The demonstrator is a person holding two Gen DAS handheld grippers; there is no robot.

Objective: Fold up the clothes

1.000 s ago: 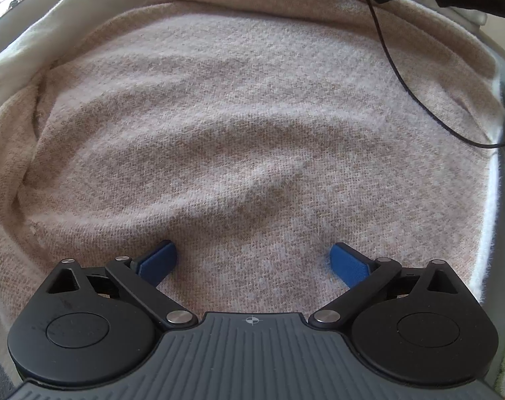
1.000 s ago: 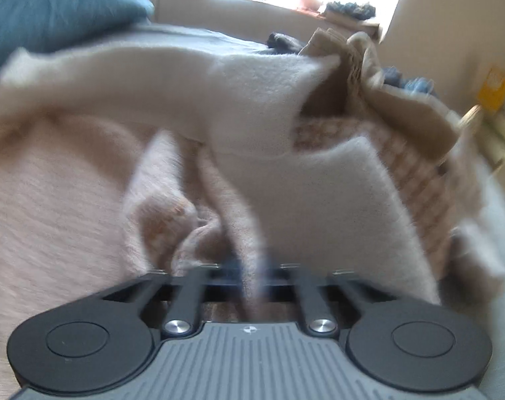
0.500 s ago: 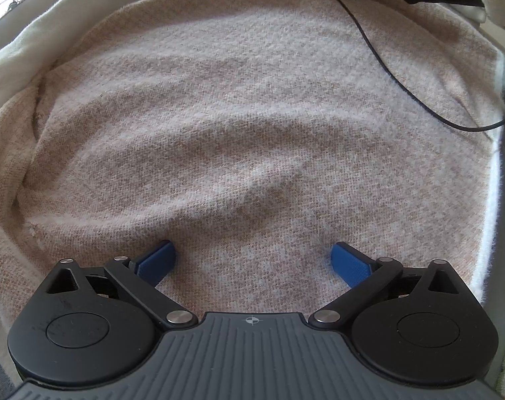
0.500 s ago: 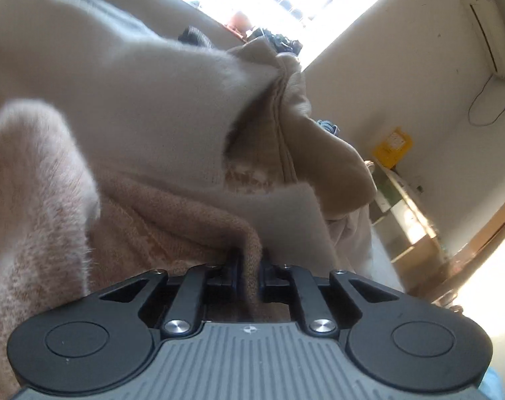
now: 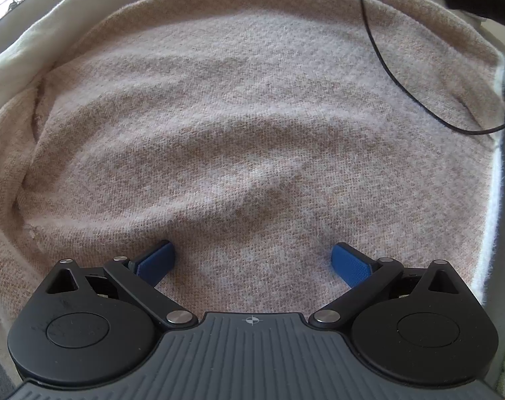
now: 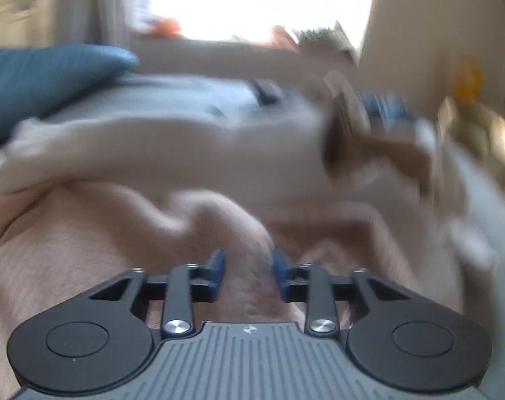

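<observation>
Left wrist view: left gripper wide open, pads resting on the pinkish-beige knit sweater spread flat; best kept pinning the cloth.

Right wrist view, blurred: right gripper jaws just opening, a sweater ridge between them, apparently unpinched; better lifted clear without dragging the fold.

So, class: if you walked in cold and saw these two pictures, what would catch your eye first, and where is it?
The pinkish-beige knitted garment fills nearly the whole left wrist view, spread fairly flat, with the left gripper wide open low over it. A black cable crosses its upper right. In the blurred right wrist view, the right gripper, its jaws just opening, straddles a ridge of the same fabric, with a teal pillow at upper left.
</observation>
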